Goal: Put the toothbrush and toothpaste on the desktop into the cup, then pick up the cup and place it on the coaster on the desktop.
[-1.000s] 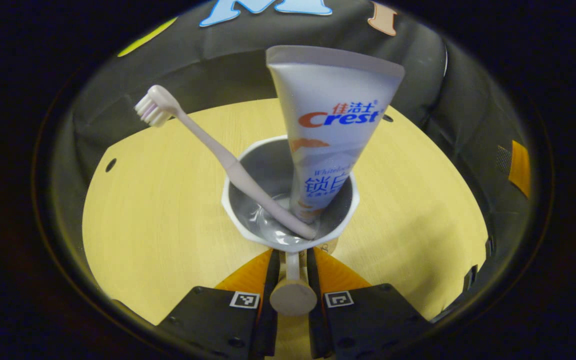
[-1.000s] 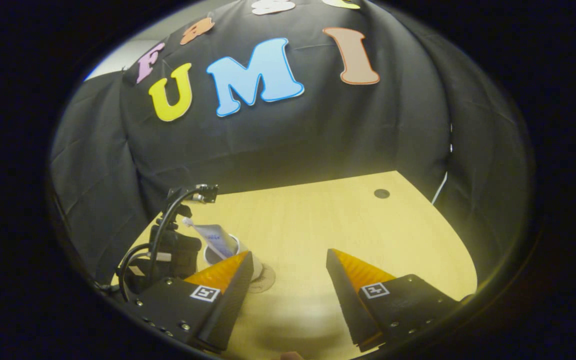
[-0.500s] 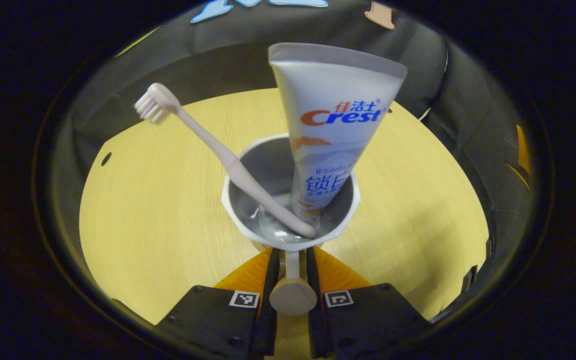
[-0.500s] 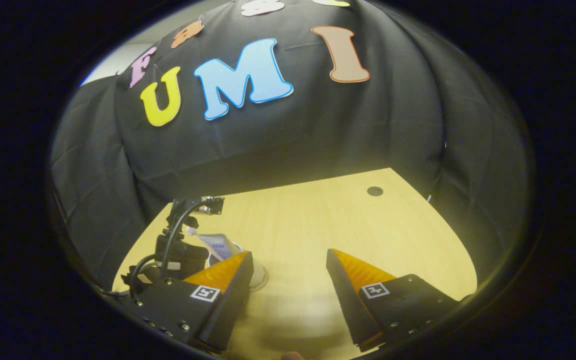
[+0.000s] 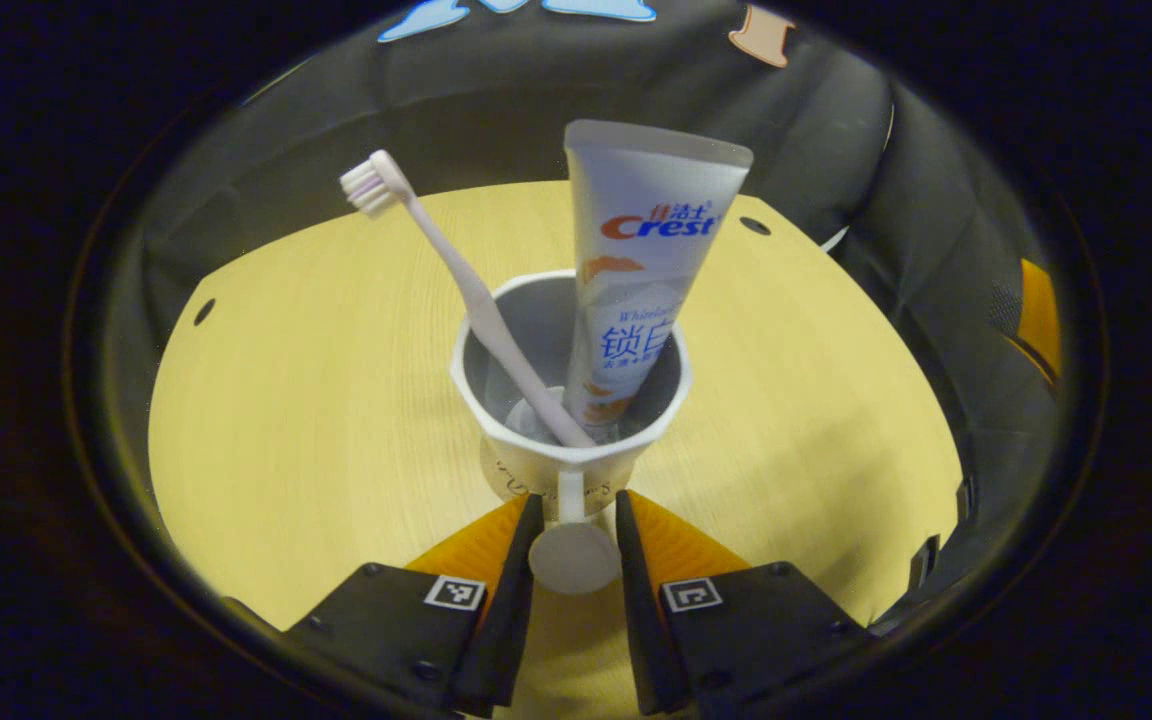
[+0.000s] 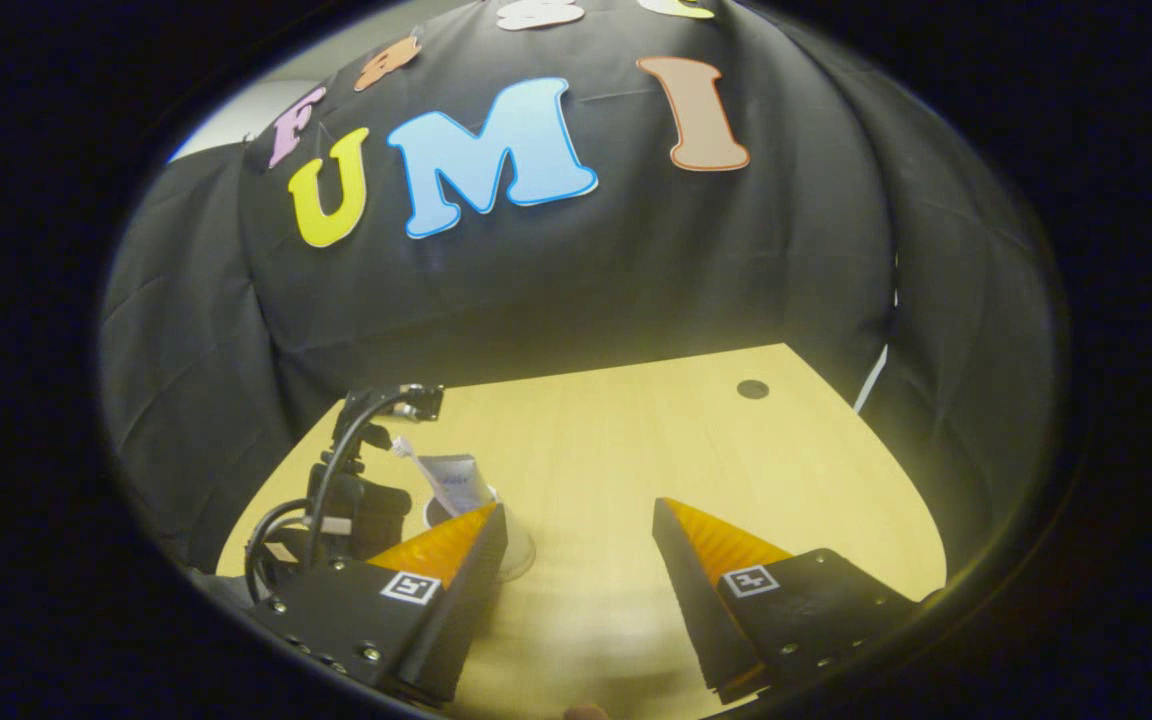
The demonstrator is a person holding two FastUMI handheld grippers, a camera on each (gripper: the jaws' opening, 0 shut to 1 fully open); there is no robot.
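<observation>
My left gripper [image 5: 571,510] spread beside the cup [image 5: 568,400] handle, seemingly not touching, toothbrush [image 5: 456,285] and toothpaste [image 5: 636,270] inside, my right gripper [image 6: 581,530] spread wide.

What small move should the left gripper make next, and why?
Probably draw the left gripper straight back: its jaws look parted beside the handle, and the cup stands upright holding the toothbrush and toothpaste.

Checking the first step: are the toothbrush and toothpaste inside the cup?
Yes: the toothbrush and toothpaste stand in the cup.
</observation>
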